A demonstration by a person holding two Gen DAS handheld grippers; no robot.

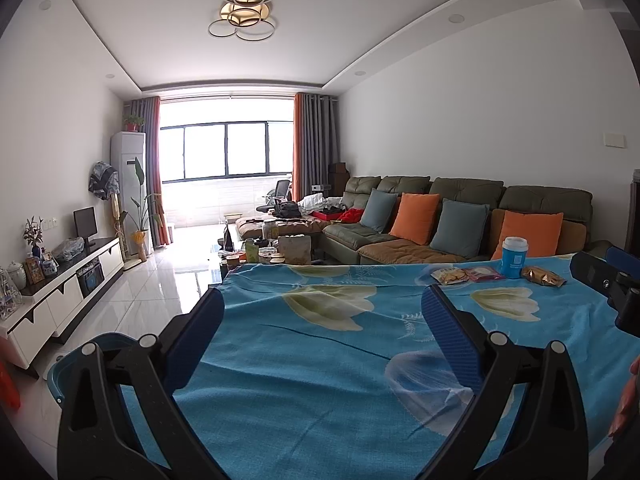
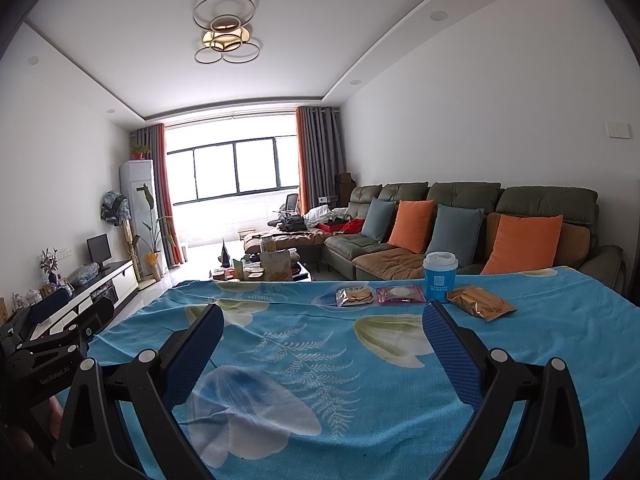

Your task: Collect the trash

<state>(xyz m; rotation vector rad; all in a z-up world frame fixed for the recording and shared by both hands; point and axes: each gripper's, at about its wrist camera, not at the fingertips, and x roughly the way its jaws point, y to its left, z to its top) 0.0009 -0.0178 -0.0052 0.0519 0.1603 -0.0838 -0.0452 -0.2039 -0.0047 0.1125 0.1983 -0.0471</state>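
On the far edge of a table under a blue flowered cloth [image 2: 320,360] lie a clear snack packet [image 2: 355,295], a pink packet [image 2: 401,294] and a gold wrapper [image 2: 480,302]. A blue paper cup with a white lid [image 2: 439,276] stands behind them. The same items show in the left wrist view: snack packet [image 1: 450,275], pink packet [image 1: 485,273], cup [image 1: 514,257], gold wrapper [image 1: 543,276]. My right gripper [image 2: 323,316] is open over the cloth, well short of the packets. My left gripper [image 1: 323,300] is also open and holds nothing.
A blue bin [image 1: 104,344] stands on the floor beside the table's left edge. Beyond the table are a cluttered coffee table [image 1: 264,252], a green sofa with orange and blue cushions [image 2: 460,224] and a white TV cabinet [image 1: 60,292]. A hand [image 1: 628,396] shows at right.
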